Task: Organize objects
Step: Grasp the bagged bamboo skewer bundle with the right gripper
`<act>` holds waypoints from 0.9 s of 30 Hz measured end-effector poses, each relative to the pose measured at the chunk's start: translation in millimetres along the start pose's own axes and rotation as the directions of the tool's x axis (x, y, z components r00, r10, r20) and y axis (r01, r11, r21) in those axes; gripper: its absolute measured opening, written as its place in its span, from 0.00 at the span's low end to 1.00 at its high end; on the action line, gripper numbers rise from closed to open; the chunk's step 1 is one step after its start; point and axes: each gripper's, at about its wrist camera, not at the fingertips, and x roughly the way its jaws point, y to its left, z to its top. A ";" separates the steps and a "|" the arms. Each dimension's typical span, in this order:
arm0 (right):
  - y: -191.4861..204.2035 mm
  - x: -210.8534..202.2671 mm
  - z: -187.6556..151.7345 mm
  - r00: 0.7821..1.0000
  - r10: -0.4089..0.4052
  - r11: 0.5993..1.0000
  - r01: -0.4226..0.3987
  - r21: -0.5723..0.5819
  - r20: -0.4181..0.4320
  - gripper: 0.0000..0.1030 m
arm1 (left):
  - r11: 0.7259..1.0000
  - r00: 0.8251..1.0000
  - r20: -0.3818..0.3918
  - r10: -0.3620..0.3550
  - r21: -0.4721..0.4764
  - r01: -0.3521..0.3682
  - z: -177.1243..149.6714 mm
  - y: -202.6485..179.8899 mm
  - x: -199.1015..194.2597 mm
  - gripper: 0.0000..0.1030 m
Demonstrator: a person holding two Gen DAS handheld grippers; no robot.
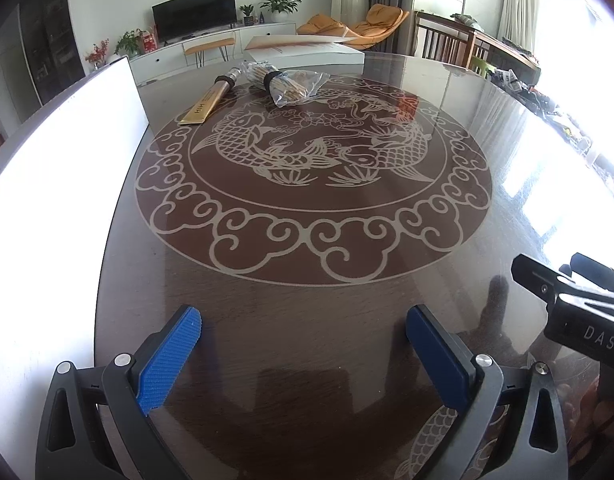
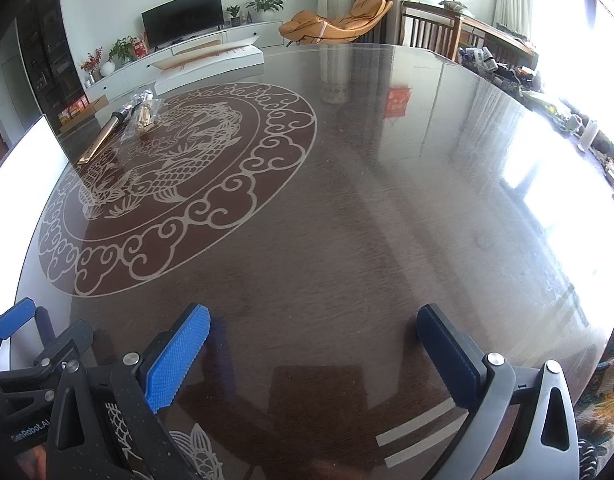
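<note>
A long gold packet with a dark cap [image 1: 208,100] [image 2: 101,136] lies at the far side of the round glass-topped table [image 1: 307,280] [image 2: 387,220]. Beside it rests a clear plastic bag of tan sticks with black bands [image 1: 281,82] [image 2: 143,114]. My left gripper [image 1: 303,320] hovers open over the near table edge, far from both items, nothing between its blue pads. My right gripper [image 2: 315,320] is open too and empty, low over the near right part of the table. Each gripper's body shows at the edge of the other's view.
A bright white board [image 1: 67,152] [image 2: 23,168] stands along the table's left edge. A flat white box [image 1: 307,46] [image 2: 211,60] lies at the far edge. The glass carries an etched fish roundel [image 1: 307,176]. Chairs and a cluttered sideboard [image 1: 507,64] stand behind on the right.
</note>
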 end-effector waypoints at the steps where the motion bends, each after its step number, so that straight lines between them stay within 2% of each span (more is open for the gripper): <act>1: 1.1 3.5 6.8 0.999 0.039 0.999 -0.039 -0.015 -0.006 1.00 | 1.000 1.000 0.001 0.000 0.000 0.000 0.2 0.2 0.1 1.00; 4: 17.0 25.5 43.3 0.992 0.101 0.989 -0.108 -0.099 -0.069 1.00 | 1.000 1.000 0.001 0.000 -0.001 0.000 0.2 0.1 0.0 1.00; 7: 47.7 38.3 89.2 0.983 0.175 0.968 -0.182 -0.173 -0.055 1.00 | 1.000 1.000 0.002 0.000 -0.001 0.000 0.2 0.1 0.0 1.00; 11: 106.7 62.6 151.3 0.957 0.278 0.922 -0.288 -0.257 -0.078 0.99 | 1.000 1.000 0.001 0.000 -0.001 0.000 0.2 0.2 0.1 1.00; 14: 154.3 85.5 182.5 0.949 0.300 0.895 -0.315 -0.317 -0.096 0.91 | 1.000 1.000 0.002 0.001 0.000 -0.001 0.2 0.1 0.1 1.00; 15: 170.0 95.8 189.3 0.946 0.303 0.885 -0.325 -0.334 -0.116 0.85 | 1.000 1.000 0.002 0.001 -0.001 -0.001 0.6 0.4 0.3 1.00; 17: 194.1 117.1 197.7 0.947 0.276 0.875 -0.318 -0.365 -0.163 0.77 | 1.000 1.000 0.002 0.001 -0.001 -0.001 0.5 0.5 0.4 1.00; 20: 208.2 133.2 200.1 0.949 0.257 0.861 -0.310 -0.402 -0.182 0.43 | 1.000 1.000 0.002 0.002 -0.001 -0.002 0.7 0.4 0.3 1.00; 21: 206.4 133.0 198.4 0.949 0.261 0.862 -0.311 -0.400 -0.177 0.27 | 1.000 1.000 0.002 0.002 -0.001 -0.002 0.9 0.4 0.3 1.00; 24: 177.7 121.8 185.4 0.952 0.276 0.892 -0.306 -0.333 -0.135 0.26 | 1.000 1.000 0.002 0.001 -0.001 -0.001 0.8 0.4 0.4 1.00; 27: 133.8 101.7 156.4 0.967 0.241 0.924 -0.255 -0.285 -0.085 0.26 | 1.000 1.000 0.002 0.002 -0.001 -0.002 1.3 0.2 0.2 1.00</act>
